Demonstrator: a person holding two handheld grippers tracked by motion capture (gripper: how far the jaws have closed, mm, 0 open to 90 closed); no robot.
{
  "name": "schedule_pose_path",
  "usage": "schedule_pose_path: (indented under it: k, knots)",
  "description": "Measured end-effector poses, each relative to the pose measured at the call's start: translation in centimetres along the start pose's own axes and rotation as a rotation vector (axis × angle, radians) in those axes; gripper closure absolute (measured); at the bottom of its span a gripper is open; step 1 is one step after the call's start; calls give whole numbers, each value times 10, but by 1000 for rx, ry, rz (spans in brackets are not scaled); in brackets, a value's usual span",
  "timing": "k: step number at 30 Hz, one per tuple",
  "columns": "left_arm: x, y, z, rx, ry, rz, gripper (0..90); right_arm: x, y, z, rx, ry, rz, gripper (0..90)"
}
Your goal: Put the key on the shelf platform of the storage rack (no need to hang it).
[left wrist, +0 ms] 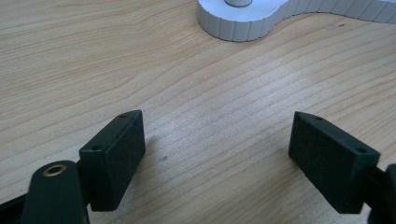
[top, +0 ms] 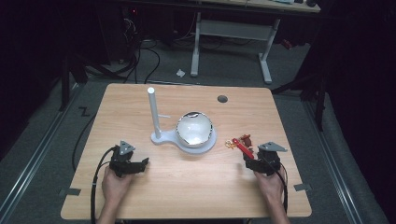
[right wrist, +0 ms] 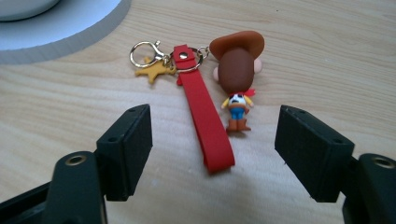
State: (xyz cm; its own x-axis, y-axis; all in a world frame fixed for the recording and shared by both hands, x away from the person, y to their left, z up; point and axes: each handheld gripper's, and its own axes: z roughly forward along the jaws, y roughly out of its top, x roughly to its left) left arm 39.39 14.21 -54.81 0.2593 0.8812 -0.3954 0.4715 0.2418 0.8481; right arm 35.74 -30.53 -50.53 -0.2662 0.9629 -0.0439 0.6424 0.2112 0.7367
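Keychain: flat on the table, toward its right edge and nearer the front edge than the back; just ahead of the right gripper.
Table: light wood top, round dark hole near the back edge, right of centre.
Stand: white, flat base with a tall upright post at its left end; sits about mid-table. Ribbed rim of the base also seen at the top of the left gripper view.
Bowl: shiny metal, rests on the round right end of the stand base, just right of the post.
Left gripper: near the front-left corner, held low over bare wood; jaws spread wide, nothing between them. Points toward the stand, well apart from it.
Right gripper: near the front-right corner; jaws spread to their widest, pads clear of everything. In the right gripper view the loose end of the strap lies between the two jaws, touched by neither.
Red strap: longest part of the keychain, runs from a riveted end by the rings back toward the right gripper.
Cowboy figure: brown hat, yellow shirt, blue trousers; lies just right of the strap, hat end away from the gripper, hung from the ring at the strap's rivet.
Gold clasp: at the left of the rivet end, nearest the stand base.
Star charm: yellow, smallest piece, tucked under the clasp and touching the strap's left side.
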Motion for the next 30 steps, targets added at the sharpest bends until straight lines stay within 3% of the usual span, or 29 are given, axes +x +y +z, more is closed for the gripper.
schedule_pose_path:
  k: [5, 12, 18, 19, 25, 30]
  knots:
    - [0, 0, 0, 0, 1, 1, 191, -1, 12, 13, 29, -5, -24, 277]
    - [0, 0, 0, 0, 3, 1, 193, -6, 24, 29, 54, 0, -23, 283]
    - [1, 0, 0, -1, 5, 3, 195, -13, 29, 40, 64, 33, 13, 282]
    - [1, 0, 0, -1, 5, 2, 196, -11, 31, 45, 76, 29, -5, 291]
    - [1, 1, 1, -3, 4, 1, 196, -13, 31, 57, 100, 29, -8, 318]
    - [0, 0, 1, -3, 6, 0, 196, -11, 31, 58, 106, 26, -42, 388]
